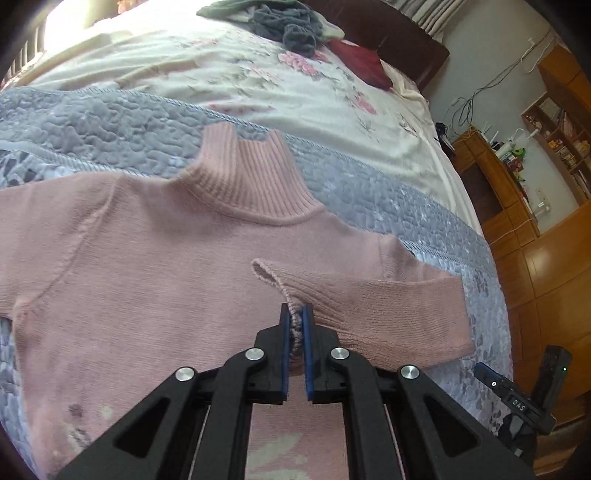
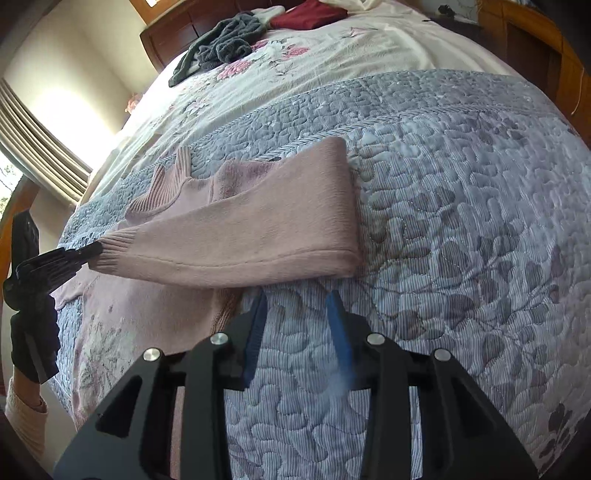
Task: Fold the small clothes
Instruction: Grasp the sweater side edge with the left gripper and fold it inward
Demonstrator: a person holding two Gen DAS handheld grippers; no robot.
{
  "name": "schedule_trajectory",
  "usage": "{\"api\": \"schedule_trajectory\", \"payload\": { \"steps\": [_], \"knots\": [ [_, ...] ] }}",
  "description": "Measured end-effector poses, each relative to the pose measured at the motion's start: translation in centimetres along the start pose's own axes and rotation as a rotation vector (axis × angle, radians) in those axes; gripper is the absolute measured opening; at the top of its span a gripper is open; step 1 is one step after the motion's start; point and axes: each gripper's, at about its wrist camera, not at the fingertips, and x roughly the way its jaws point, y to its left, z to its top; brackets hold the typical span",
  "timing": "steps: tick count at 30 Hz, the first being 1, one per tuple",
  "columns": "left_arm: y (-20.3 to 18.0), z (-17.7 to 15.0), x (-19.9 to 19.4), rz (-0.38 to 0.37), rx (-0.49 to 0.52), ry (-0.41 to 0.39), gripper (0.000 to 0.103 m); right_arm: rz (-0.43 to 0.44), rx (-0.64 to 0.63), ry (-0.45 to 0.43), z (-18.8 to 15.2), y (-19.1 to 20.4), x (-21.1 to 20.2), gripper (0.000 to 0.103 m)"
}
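Note:
A small pink turtleneck sweater (image 1: 155, 243) lies flat on a grey-blue quilt (image 1: 110, 122), collar pointing away. Its right sleeve (image 1: 373, 306) is folded inward across the chest. My left gripper (image 1: 296, 314) is shut on the ribbed cuff (image 1: 295, 325) of that sleeve. In the right wrist view the folded sleeve (image 2: 258, 221) stretches leftward to the left gripper (image 2: 90, 251) holding its cuff. My right gripper (image 2: 297, 299) stands open just beside the sweater's edge, over the quilt (image 2: 461, 240), with nothing between its blue pads.
A heap of dark grey clothes (image 1: 288, 26) and a dark red pillow (image 1: 362, 62) lie far up the bed on a floral sheet (image 1: 295, 92). Wooden shelves (image 1: 554, 140) stand to the right. A person's gloved hand and cream sleeve (image 2: 26, 406) show at the left edge.

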Motion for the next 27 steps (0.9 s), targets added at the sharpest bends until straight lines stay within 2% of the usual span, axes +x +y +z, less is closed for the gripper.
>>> {"api": "schedule_trajectory", "payload": {
  "steps": [2, 4, 11, 15, 17, 18, 23, 26, 27],
  "knots": [
    [2.4, 0.8, -1.4, 0.051, -0.005, -0.028, 0.006, 0.012, 0.019, 0.006, 0.6, 0.2, 0.6, 0.039],
    [4.6, 1.4, -2.4, 0.100, -0.014, -0.051, 0.006, 0.024, 0.045, 0.022, 1.3, 0.3, 1.6, 0.047],
    [10.8, 2.5, -4.6, 0.210, -0.063, -0.097, 0.006, 0.069, 0.116, 0.091, 3.3, 1.4, 5.9, 0.049],
    [13.1, 2.3, -4.2, 0.234, -0.081, -0.081, 0.006, 0.120, 0.148, 0.122, 3.7, 2.0, 7.8, 0.049],
    [13.6, 2.0, -2.8, 0.250, -0.060, -0.040, 0.006, 0.122, 0.143, 0.141, 3.7, 2.4, 8.6, 0.036],
    [13.7, 1.8, -2.0, 0.261, -0.046, -0.020, 0.006, 0.105, 0.138, 0.158, 3.6, 2.5, 8.9, 0.024],
    [14.9, 0.9, 0.9, 0.330, -0.019, 0.038, 0.007, 0.034, 0.102, 0.174, 3.0, 2.9, 9.7, 0.020],
    [15.5, 1.1, 0.6, 0.300, -0.050, 0.042, 0.008, -0.007, 0.064, 0.179, 3.3, 3.9, 9.7, 0.022],
    [15.6, 1.2, 0.0, 0.286, -0.066, 0.040, 0.009, -0.025, 0.050, 0.174, 3.5, 4.3, 9.4, 0.025]
  ]
}}
